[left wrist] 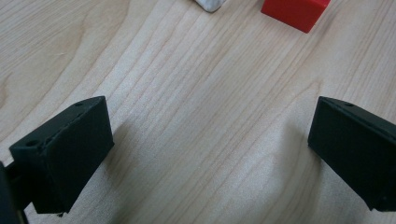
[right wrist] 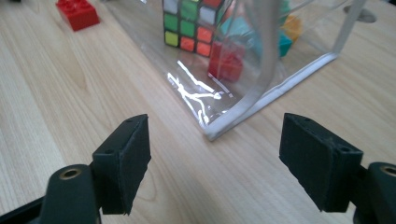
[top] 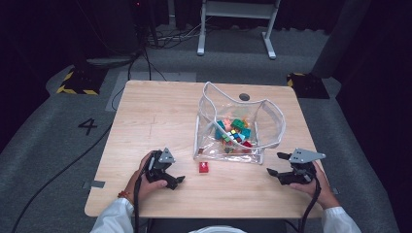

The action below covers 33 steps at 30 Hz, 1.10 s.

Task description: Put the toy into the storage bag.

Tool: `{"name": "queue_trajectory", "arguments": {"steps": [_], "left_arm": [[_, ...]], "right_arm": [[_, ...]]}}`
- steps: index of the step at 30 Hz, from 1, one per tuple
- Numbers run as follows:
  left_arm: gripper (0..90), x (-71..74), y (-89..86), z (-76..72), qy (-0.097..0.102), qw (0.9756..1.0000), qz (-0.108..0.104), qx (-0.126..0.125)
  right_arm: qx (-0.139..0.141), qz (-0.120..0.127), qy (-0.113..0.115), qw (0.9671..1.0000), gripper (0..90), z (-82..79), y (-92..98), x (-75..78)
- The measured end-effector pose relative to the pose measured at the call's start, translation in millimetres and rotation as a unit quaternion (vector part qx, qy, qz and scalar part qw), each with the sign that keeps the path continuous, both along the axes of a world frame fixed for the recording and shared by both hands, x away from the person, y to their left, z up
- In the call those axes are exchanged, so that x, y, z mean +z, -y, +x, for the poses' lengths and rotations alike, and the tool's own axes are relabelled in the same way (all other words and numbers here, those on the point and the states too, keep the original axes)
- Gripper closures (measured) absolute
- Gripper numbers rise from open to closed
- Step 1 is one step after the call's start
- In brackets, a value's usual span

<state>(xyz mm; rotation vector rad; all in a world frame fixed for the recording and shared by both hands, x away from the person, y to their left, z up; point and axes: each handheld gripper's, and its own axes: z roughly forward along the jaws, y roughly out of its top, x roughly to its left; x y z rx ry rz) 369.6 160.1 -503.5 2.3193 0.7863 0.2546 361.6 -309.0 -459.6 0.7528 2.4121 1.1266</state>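
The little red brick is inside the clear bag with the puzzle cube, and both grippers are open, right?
Not quite. The little red brick lies on the wooden table, outside the clear bag, as the high view shows. The puzzle cube is in the bag, and the left gripper and right gripper are open.

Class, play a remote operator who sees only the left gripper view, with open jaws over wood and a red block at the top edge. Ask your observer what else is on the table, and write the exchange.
Operator: What lies beyond that red block?
Observer: A clear plastic bag stands open behind the red block, with its white-trimmed corner toward the right gripper.
Operator: Is anything in it?
Observer: Yes, a colour-tiled puzzle cube among coloured bricks.
Operator: And the right gripper?
Observer: It sits low by the bag's near right corner with its jaws open and nothing between them.
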Motion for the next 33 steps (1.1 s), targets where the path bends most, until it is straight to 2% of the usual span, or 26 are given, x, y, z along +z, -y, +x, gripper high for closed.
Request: {"name": "queue_trajectory", "arguments": {"steps": [7, 14, 16, 18, 22, 26, 27, 28, 33], "left_arm": [[0.0, -0.1, 0.1, -0.2, -0.001, 1.0000, -0.001, 0.001], [0.0, 0.0, 0.1, -0.1, 0.000, 1.0000, 0.000, 0.001], [0.1, 0.0, 0.0, 0.0, 0.000, 1.0000, 0.000, 0.000], [0.0, -0.1, 0.1, -0.2, -0.001, 1.0000, -0.001, 0.001], [0.0, -0.1, 0.1, -0.2, -0.001, 1.0000, -0.001, 0.001], [0.0, 0.0, 0.1, -0.2, -0.001, 1.0000, -0.001, 0.001], [0.0, 0.0, 0.1, -0.2, -0.001, 1.0000, -0.001, 0.001], [0.0, -0.1, 0.1, -0.2, -0.001, 1.0000, -0.001, 0.001], [0.0, 0.1, -0.1, 0.1, 0.000, 1.0000, 0.001, -0.001]], "right_arm": [[0.017, -0.001, -0.022, 0.9996, 25.4, 0.7, -14.0, -15.6], [0.056, -0.005, -0.040, 0.9976, 25.8, 3.6, -43.7, -27.3], [0.059, -0.010, -0.060, 0.9964, 26.0, 3.4, -53.9, -29.7], [0.082, -0.018, -0.048, 0.9953, 26.3, 6.5, -62.9, -33.0], [0.102, -0.027, -0.059, 0.9927, 26.0, 5.7, -80.6, -39.2], [0.109, -0.011, -0.065, 0.9918, 26.2, 5.5, -94.5, -41.9], [0.115, -0.010, -0.062, 0.9913, 25.9, 6.2, -97.9, -42.2], [0.108, -0.010, -0.072, 0.9916, 25.2, 4.8, -101.6, -42.5], [0.117, -0.006, -0.071, 0.9906, 24.1, 6.4, -126.3, -43.4]]}}
